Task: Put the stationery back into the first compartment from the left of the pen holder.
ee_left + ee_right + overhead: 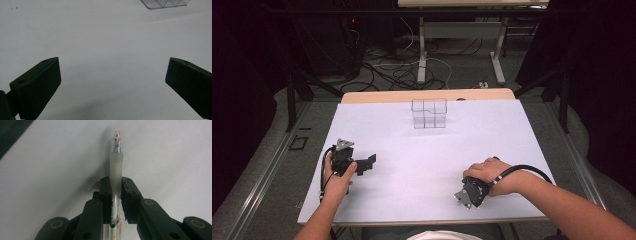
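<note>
Pen (pixel 116 165), clear-bodied with a frosted grip sleeve, is what I am working with, and I am going through the views one at a time with the clear organizer (pixel 429 113) as my landmark.

In the high view, the organizer is standing at the far middle of the white tabletop (pixel 412 200), a see-through box split into several compartments. I am seeing nothing inside any of them, though the walls are so clear that a small item could escape me. My right hand-held gripper (pixel 468 195) is sitting well apart from the organizer, on the near right side and pointing back toward me. My left hand-held gripper (pixel 364 164) is resting on the near left side, also well away from it.

In the left gripper view, I am looking along two black jaws standing wide apart with bare tabletop between them, so this hand-held gripper is gripping nothing. A corner of the organizer (pixel 163 3) is showing at the top edge, its dividers visible, nothing in the cells I can see.

In the right gripper view, the jaws are clamping the pen on its barrel just behind the frosted sleeve, with the tip pointing away from the camera over the white surface. The pads are pressing both sides squarely.

Judging the step, I am securing the pen for a carry to the organizer. To do it well I am wanting the grip kept firm and centred, since a smooth round barrel may swivel, and the pen lifted clear before travelling, then lowered upright into one compartment without nudging the light box.
</note>
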`<control>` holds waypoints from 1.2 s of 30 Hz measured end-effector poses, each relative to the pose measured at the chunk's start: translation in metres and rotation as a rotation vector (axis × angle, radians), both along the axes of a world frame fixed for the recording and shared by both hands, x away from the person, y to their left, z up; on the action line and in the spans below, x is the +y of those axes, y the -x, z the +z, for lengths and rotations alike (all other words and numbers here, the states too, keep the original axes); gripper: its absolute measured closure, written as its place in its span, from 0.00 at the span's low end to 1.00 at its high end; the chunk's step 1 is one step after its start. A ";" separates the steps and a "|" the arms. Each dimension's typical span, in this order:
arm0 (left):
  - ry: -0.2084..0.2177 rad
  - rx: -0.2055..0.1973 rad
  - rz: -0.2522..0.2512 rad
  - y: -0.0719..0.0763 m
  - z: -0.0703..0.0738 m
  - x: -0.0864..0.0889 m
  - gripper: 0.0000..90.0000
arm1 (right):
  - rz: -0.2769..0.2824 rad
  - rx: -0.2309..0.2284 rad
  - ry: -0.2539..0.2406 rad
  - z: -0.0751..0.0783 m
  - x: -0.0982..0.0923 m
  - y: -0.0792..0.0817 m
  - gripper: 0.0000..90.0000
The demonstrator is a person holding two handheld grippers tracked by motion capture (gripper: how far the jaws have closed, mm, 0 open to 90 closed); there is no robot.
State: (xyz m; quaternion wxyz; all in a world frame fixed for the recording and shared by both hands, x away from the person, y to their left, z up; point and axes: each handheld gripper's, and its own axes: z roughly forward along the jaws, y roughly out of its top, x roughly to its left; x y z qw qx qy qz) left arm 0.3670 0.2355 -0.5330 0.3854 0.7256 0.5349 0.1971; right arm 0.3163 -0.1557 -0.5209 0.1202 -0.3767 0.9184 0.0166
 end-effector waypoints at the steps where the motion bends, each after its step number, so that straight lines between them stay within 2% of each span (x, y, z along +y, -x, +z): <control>1: 0.000 0.000 0.000 0.000 0.000 0.000 0.00 | -0.006 -0.007 -0.002 0.000 0.001 -0.001 0.89; 4: 0.001 0.000 0.000 0.000 0.000 0.000 0.00 | -0.026 -0.033 -0.027 0.000 0.003 -0.003 0.88; 5: 0.000 0.000 0.000 0.000 0.000 0.000 0.00 | -0.063 -0.036 -0.036 0.000 0.002 -0.003 0.88; 6: 0.000 0.001 -0.001 0.000 0.000 0.000 0.00 | -0.062 -0.043 -0.043 0.000 0.003 -0.005 0.88; 7: 0.000 0.000 -0.001 0.000 0.000 0.000 0.00 | -0.070 -0.066 -0.027 0.003 0.005 -0.006 0.89; 8: 0.002 -0.001 -0.002 0.000 0.000 0.000 0.00 | -0.086 -0.058 -0.082 0.000 0.004 -0.007 0.88; 9: 0.001 0.000 -0.002 0.000 0.000 0.000 0.00 | -0.101 -0.060 -0.075 0.001 0.005 -0.008 0.88; 10: 0.000 0.001 -0.001 0.000 0.000 0.000 0.00 | -0.110 -0.053 -0.100 0.000 0.006 -0.010 0.88; 11: 0.001 0.001 -0.002 0.000 0.000 0.000 0.00 | -0.132 -0.062 -0.078 0.003 0.007 -0.012 0.88; 12: 0.001 0.002 -0.003 0.000 0.000 0.000 0.00 | -0.134 -0.108 -0.141 0.001 0.007 -0.013 0.88; 13: 0.001 0.002 -0.003 0.000 -0.001 0.000 0.00 | -0.163 -0.069 -0.086 0.004 0.009 -0.016 0.88; 15: 0.000 0.003 -0.003 0.000 -0.001 0.000 0.00 | -0.200 -0.098 -0.150 0.003 0.007 -0.018 0.88; 18: 0.000 0.005 -0.004 0.000 -0.001 -0.001 0.00 | -0.260 -0.098 -0.194 0.007 0.008 -0.022 0.88; 19: 0.001 0.005 -0.004 0.000 -0.001 -0.001 0.00 | -0.288 -0.099 -0.223 0.009 0.008 -0.024 0.88; 23: -0.001 0.006 -0.005 0.000 -0.001 -0.001 0.00 | -0.328 -0.124 -0.285 0.013 0.009 -0.029 0.89; 24: 0.000 0.005 -0.005 0.000 -0.001 -0.001 0.00 | -0.348 -0.139 -0.293 0.015 0.010 -0.030 0.89; 25: 0.000 0.006 -0.004 0.000 -0.001 -0.001 0.00 | -0.343 -0.147 -0.295 0.016 0.011 -0.032 0.88; 26: 0.000 0.005 -0.005 0.000 -0.001 -0.001 0.00 | -0.358 -0.157 -0.328 0.017 0.011 -0.033 0.89; 32: -0.003 0.007 -0.004 -0.001 -0.001 -0.001 0.00 | -0.437 -0.228 -0.449 0.029 0.013 -0.044 0.89; 34: 0.000 0.006 -0.005 -0.001 -0.001 -0.001 0.00 | -0.451 -0.248 -0.483 0.033 0.013 -0.049 0.89; 36: -0.001 0.006 -0.006 -0.001 -0.001 -0.001 0.00 | -0.489 -0.261 -0.514 0.037 0.012 -0.053 0.89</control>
